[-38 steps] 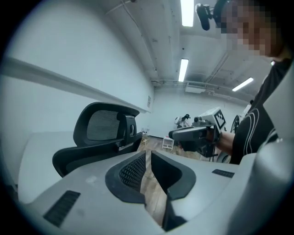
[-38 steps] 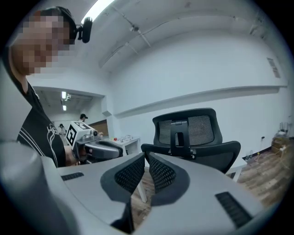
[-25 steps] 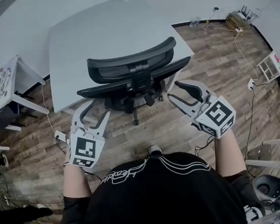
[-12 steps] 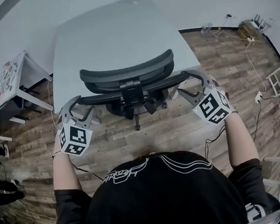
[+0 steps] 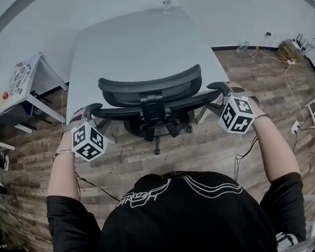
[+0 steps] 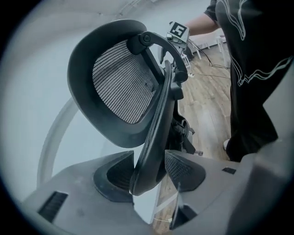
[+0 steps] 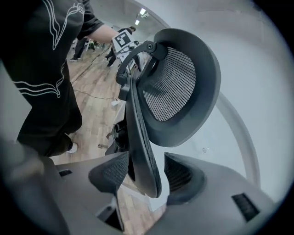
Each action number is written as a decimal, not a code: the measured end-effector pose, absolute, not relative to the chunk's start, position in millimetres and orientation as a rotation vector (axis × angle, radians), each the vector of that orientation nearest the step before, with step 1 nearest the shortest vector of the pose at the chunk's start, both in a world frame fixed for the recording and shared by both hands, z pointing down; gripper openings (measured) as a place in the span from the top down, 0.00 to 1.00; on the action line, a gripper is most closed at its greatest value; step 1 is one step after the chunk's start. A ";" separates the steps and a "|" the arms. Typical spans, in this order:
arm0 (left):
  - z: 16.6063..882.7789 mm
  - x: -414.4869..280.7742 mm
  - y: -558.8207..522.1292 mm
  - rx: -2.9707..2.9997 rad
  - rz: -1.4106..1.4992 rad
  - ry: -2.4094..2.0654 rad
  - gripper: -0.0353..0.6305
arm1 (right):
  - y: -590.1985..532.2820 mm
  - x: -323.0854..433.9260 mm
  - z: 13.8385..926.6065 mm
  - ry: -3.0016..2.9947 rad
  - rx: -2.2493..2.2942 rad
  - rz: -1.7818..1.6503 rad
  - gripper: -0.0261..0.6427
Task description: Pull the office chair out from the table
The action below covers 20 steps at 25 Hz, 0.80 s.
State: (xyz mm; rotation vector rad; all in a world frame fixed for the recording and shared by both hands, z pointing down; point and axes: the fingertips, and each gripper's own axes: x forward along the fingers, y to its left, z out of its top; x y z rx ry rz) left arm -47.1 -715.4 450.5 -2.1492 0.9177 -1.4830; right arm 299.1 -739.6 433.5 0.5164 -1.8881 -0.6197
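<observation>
A black office chair with a mesh back and mesh headrest [image 5: 151, 86] stands pushed in at the near edge of a pale grey table surface [image 5: 139, 42], its seat tucked beneath and its backrest facing the person. Its dark base and a castor [image 5: 157, 149] show on the brown wood-plank floor [image 5: 203, 146] below the backrest.

The left gripper [image 5: 86, 113] sits at the left end of the backrest's top rim, and the right gripper [image 5: 219, 96] at the right end, so the chair is bracketed from both sides. In the left gripper view the rim of the backrest [image 6: 154, 137] runs edge-on between the two grey fingers [image 6: 117, 172]; they stand apart around it, with a gap visible beside the left one. In the right gripper view the rim [image 7: 140, 137] likewise passes between the fingers [image 7: 181, 172], which are spread wide, with a clear gap to the right one. Neither pair is squeezed onto the rim.

Each gripper view shows the other gripper's marker cube at the far end of the backrest [image 6: 178, 30] [image 7: 123, 39]. The person's black shirt with white line print [image 5: 176, 220] fills the lower part of the head view
</observation>
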 end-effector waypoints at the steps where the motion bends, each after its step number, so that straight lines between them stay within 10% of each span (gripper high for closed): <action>1: 450.6 -47.7 -716.8 -2.136 -1.499 0.899 0.64 | -740.0 298.0 434.4 -1.892 0.509 -0.618 0.56; 20: 458.8 -46.8 -715.1 -2.147 -1.835 0.604 0.73 | -740.8 300.5 452.7 -1.751 0.245 -0.457 0.71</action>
